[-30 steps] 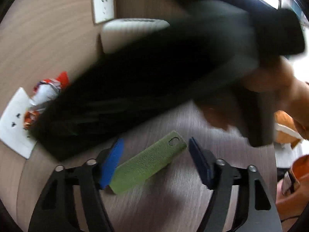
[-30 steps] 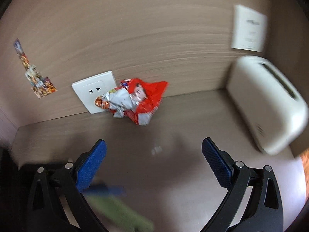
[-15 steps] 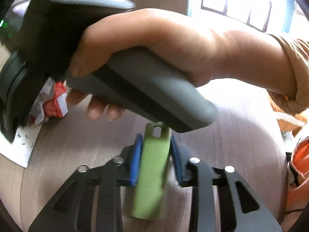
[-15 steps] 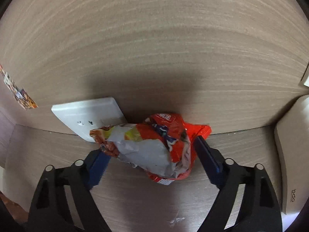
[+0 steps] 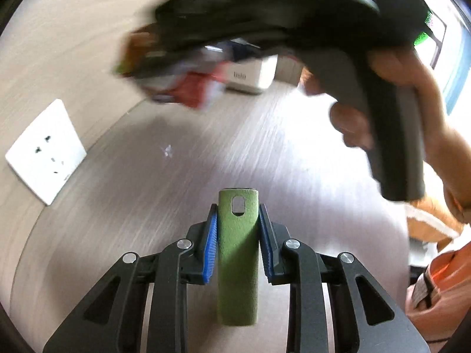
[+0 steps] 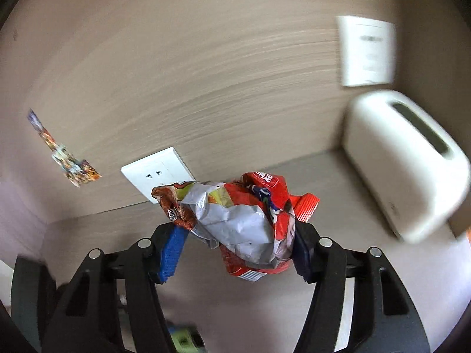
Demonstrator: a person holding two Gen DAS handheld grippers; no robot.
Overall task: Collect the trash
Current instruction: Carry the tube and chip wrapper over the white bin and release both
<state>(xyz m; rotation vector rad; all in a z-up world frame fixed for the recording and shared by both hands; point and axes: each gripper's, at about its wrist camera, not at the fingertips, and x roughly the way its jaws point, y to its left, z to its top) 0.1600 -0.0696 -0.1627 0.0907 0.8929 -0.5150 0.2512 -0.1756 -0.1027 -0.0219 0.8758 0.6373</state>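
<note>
- The crumpled snack wrapper (image 6: 244, 220), red and silver, sits between the blue pads of the right gripper (image 6: 235, 247). It's off the table, hanging in front of the back wall, and the jaws are closing on it, with the pads against both sides of the bundle.
- From the left wrist view the same wrapper (image 5: 188, 88) is a blurry smear up near the back edge of the table, tucked under the black body of the right gripper (image 5: 265, 14).
- The person's hand (image 5: 412, 103) wraps around that gripper's grey handle, over the right side of the table.
- The left gripper (image 5: 238, 229) is clamped tight on a green felt-looking bar (image 5: 238, 264) with a small slot near its far end. The bar stands lengthwise between the pads, over the near edge of the table.
- The table (image 5: 265, 161) is pale wood grain, with a tiny white speck (image 5: 167, 150) out in the middle.
- A white wall socket (image 6: 157, 173) sits on the back wall right at the table's back edge, just behind the wrapper.
- A white toaster (image 6: 403, 161) is parked in the back right corner, with a white sheet (image 6: 366, 50) on the wall above it.
- A colourful sticker strip (image 6: 63, 153) is stuck on the wall, well over to the left.
- Something orange (image 5: 438, 279) sits off the table's right edge; can't tell what it is.
</note>
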